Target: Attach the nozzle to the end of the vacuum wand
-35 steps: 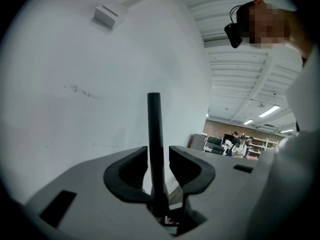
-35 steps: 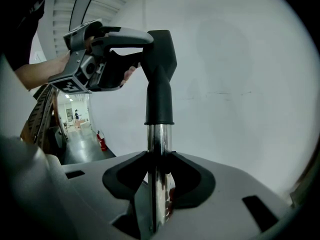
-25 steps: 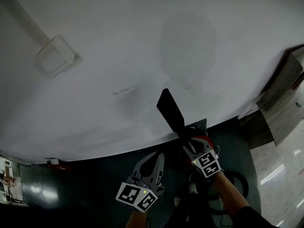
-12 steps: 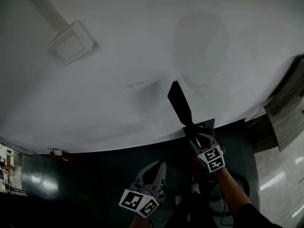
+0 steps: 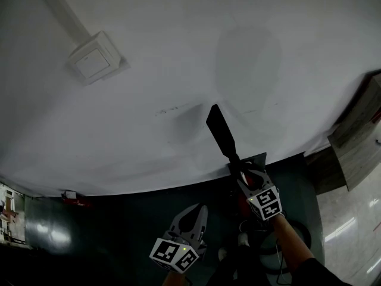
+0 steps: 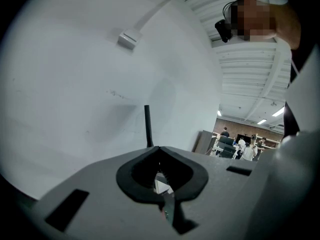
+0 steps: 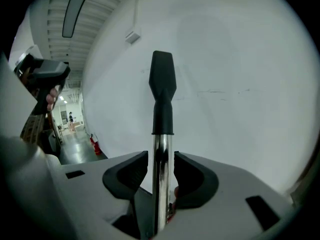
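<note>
A black flat nozzle [image 5: 219, 131] sits on the end of a chrome vacuum wand [image 7: 160, 159] that points up along the white wall. My right gripper [image 5: 241, 170] is shut on the wand just below the nozzle's collar. In the right gripper view the tube runs up between the two dark pads [image 7: 127, 176] to the nozzle [image 7: 162, 79]. My left gripper [image 5: 193, 210] hangs lower left of the wand, apart from it, shut with nothing in it. In the left gripper view its jaws [image 6: 159, 156] meet, and the nozzle [image 6: 147, 126] shows as a thin dark bar beyond.
A white switch box [image 5: 95, 57] with a conduit is on the wall at upper left. A wooden cabinet [image 5: 357, 136] stands at the right. A black hose loop [image 5: 294, 234] lies on the dark floor. A small red object [image 5: 70, 196] sits by the wall's foot.
My left gripper has dropped a little toward the bottom of the head view. The head camera has shifted, so the switch box sits further right. The right gripper keeps holding the wand.
</note>
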### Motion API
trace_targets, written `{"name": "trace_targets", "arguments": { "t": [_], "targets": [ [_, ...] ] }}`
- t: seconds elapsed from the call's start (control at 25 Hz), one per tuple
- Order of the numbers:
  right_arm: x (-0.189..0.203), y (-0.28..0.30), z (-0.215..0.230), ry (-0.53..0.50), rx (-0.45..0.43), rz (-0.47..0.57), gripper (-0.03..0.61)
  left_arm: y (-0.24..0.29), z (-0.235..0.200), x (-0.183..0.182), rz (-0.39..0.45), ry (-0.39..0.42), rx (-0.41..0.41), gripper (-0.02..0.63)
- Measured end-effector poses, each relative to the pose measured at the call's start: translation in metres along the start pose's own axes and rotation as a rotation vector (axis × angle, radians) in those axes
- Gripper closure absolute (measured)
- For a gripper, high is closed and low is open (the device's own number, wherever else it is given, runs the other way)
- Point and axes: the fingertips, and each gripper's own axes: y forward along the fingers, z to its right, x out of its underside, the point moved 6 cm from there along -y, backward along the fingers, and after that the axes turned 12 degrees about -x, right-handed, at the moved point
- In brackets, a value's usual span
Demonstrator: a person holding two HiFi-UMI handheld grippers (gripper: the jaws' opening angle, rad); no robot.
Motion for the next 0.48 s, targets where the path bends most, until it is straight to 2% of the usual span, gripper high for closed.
{"name": "trace_targets", "arguments": {
  "t": [0.32,0.48],
  "targets": [
    [-0.034,-0.053,-0.026,0.096,-0.032,0.121,0.428,0.001,0.017,-0.005,0.011,0.024,0.044,0.611],
    [-0.059,-0.084,-0.049,0.081,0.0,0.19,0.498,0.0,0.03,-0.015,0.037,0.033,0.083,0.611]
  ]
}}
